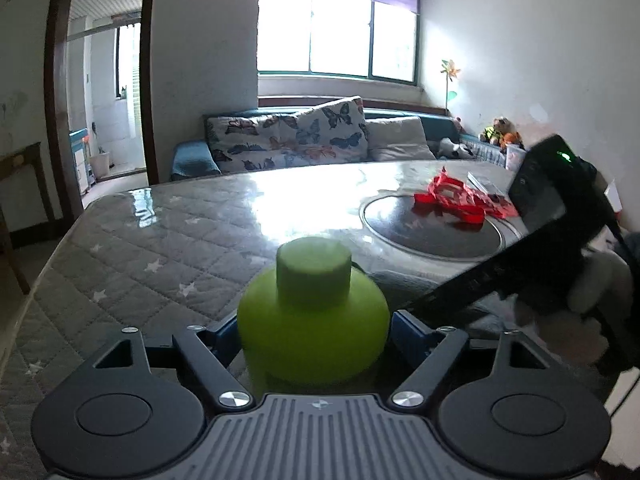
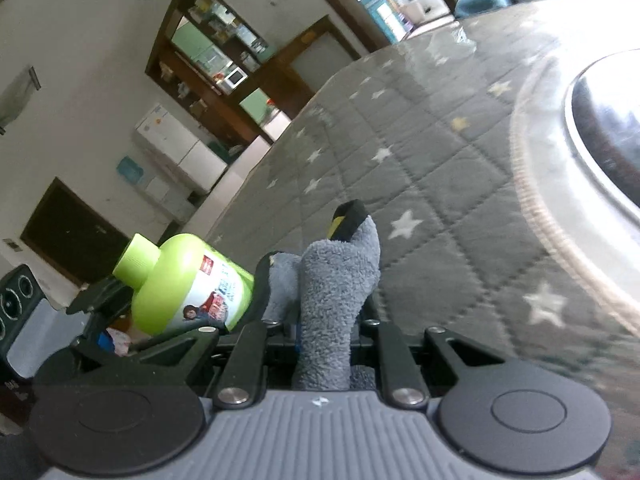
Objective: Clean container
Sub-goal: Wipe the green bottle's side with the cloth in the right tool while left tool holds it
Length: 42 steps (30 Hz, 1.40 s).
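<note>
both jaws clamped: left gripper [image 1: 314, 334] on green bottle [image 1: 313, 320], base hidden; right gripper [image 2: 320, 300] on grey cloth [image 2: 332, 304], fingertips mostly covered

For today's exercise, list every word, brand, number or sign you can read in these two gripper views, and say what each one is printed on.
None can be read for certain.
Green bottle, held in the left gripper: its label has a small red patch and blue characters, too blurred to read.
White appliance by the far wall: marks too small to read.
Grey cloth in the right gripper: no text.
</note>
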Motion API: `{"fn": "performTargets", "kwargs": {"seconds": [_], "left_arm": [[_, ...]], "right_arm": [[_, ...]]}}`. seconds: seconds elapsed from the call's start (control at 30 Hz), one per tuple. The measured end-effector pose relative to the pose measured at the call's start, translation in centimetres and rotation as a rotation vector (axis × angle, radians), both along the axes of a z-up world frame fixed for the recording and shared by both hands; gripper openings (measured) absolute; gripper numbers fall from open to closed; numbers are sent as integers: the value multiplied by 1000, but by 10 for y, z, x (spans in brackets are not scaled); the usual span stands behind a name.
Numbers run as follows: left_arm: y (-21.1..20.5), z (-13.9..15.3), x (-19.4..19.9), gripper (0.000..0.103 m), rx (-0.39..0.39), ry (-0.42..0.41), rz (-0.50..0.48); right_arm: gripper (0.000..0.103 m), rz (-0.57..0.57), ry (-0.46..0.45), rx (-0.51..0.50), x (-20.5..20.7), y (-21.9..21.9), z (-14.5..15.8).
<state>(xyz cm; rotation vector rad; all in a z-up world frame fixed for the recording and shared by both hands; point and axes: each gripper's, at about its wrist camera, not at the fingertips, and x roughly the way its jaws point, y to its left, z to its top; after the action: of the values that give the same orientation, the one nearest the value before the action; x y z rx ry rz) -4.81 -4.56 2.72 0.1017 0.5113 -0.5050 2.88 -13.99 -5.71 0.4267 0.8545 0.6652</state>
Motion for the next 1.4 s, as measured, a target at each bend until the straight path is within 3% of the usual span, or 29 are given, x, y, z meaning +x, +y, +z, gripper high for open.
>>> {"fn": "performTargets", "kwargs": {"seconds": [0.07,0.2,0.43,0.87,1.13,1.4], "left_arm": [[0,2,3,72,-7,-6,21],[1,7,5,71,-18,4,35],[-2,44,7,71,-91,-73,20],[-20,45,31,71,-250,-6,-13],[-16,40,29,71,-169,-4,15],[-18,37,30,71,-194,16,26]], "right_arm": [[15,-17,-29,-31,-6,-2,5],[15,-16,-64,-69,-23,-5,14],[15,21,-128,-135,-40,10,27],[15,131,-234,-242,-55,45,30],[15,3,-206,-190,-57,16,35],[15,78,-209,-213,-66,36,37]]}}
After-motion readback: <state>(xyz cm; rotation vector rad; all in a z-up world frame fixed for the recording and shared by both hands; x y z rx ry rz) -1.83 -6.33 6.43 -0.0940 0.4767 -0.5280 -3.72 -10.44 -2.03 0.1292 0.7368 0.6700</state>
